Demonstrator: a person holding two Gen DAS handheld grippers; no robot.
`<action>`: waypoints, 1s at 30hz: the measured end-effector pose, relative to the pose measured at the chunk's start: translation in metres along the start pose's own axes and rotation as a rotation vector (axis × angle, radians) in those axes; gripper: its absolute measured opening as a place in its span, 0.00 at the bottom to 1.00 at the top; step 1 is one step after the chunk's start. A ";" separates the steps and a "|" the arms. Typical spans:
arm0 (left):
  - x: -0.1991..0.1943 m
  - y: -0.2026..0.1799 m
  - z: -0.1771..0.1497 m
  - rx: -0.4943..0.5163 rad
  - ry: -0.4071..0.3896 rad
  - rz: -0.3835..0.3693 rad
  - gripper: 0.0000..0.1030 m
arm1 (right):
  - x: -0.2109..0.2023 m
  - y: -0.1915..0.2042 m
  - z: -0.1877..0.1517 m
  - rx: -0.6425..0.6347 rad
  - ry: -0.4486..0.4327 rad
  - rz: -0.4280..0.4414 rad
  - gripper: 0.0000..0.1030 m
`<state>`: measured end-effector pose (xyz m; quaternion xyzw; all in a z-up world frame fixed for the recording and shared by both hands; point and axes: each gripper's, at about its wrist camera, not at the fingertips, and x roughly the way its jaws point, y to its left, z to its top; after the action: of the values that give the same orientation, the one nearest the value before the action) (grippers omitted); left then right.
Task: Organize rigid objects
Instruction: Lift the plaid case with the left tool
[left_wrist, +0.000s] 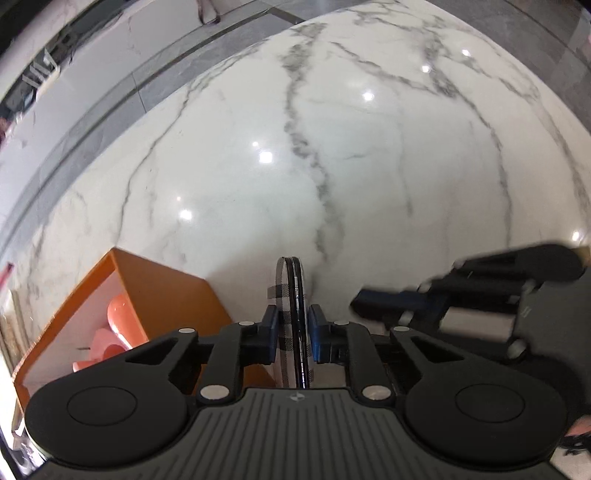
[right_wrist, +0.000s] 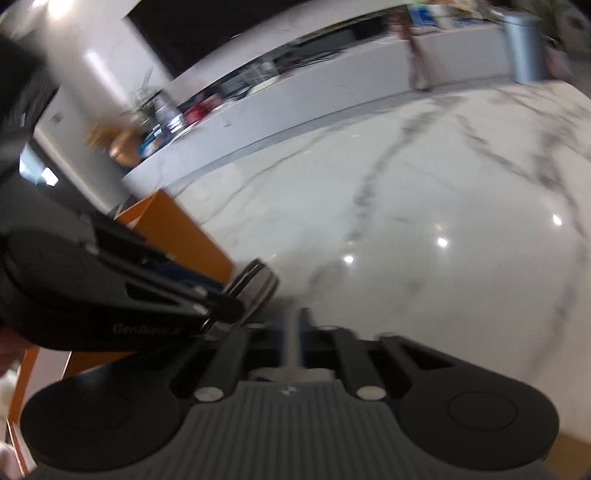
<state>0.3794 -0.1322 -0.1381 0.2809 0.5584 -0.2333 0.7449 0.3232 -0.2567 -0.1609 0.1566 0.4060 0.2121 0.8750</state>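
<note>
- Biggest thing around you is the room: a white counter (right_wrist: 332, 85) runs along the back with blurry clutter on it, plus a pale bin (right_wrist: 526, 44) at the far right. Too smeared to name much else.
- You're working over a glossy white marble table (left_wrist: 369, 166) with grey veins. It throws back the ceiling lights, so I'd bet it's slick and anything hard will skate if you drop it.
- The orange box (left_wrist: 166, 288) sits open at your lower left, with pink pieces (left_wrist: 110, 332) inside. That looks like where stuff goes.
- Your left gripper (left_wrist: 291, 332) is clamped on a round compact mirror (left_wrist: 291, 295), plaid on one face with a dark rim. It's held edge-on between the blue pads, off the table, just right of the box.
- That compact reads as stiff, light and smooth, with glass inside, so it's fragile. You've got it across the flat faces near the middle, which is the right spot. Gripping by the rim would likely let it squirt out.
- Your right gripper (right_wrist: 295, 332) has its fingers pressed together on nothing, sitting near the left one over the table.
</note>
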 end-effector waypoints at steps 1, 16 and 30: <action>0.000 0.003 0.001 -0.006 0.003 -0.010 0.18 | 0.004 0.003 -0.002 -0.017 0.015 0.008 0.01; 0.027 -0.007 0.017 -0.012 0.137 0.153 0.35 | 0.014 0.006 -0.004 0.004 0.006 0.181 0.01; 0.032 -0.011 0.008 -0.044 0.167 0.210 0.22 | 0.012 0.006 -0.002 0.010 0.089 0.234 0.03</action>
<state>0.3861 -0.1471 -0.1694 0.3398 0.5909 -0.1173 0.7222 0.3271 -0.2451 -0.1675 0.1976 0.4243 0.3173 0.8248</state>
